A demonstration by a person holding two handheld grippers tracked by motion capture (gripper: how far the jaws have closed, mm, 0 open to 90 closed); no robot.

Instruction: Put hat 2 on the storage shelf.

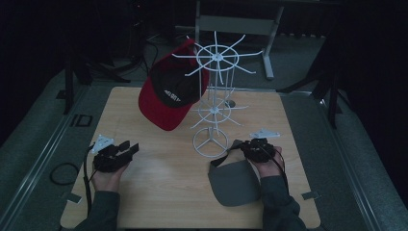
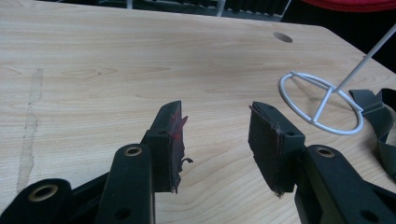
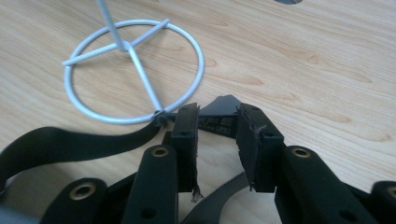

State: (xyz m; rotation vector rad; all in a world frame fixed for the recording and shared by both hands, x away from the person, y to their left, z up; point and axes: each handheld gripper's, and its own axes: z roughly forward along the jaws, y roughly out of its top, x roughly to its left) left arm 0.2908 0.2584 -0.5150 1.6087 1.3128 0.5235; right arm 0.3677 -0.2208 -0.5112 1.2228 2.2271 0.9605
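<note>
Left gripper [image 1: 129,148] gapes empty at lower left, while right gripper [image 3: 215,127], jaws parted, straddles the grey fabric visor's [image 1: 234,182] strap.

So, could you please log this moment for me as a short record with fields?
surface: wooden table
stand: white wire rack, upright near the table's middle
red cap: hanging on the rack's upper arms
grey cap: flat on the table, by the right hand
left gripper: open, nothing between its jaws
right gripper: open around the grey cap's back strap
</note>
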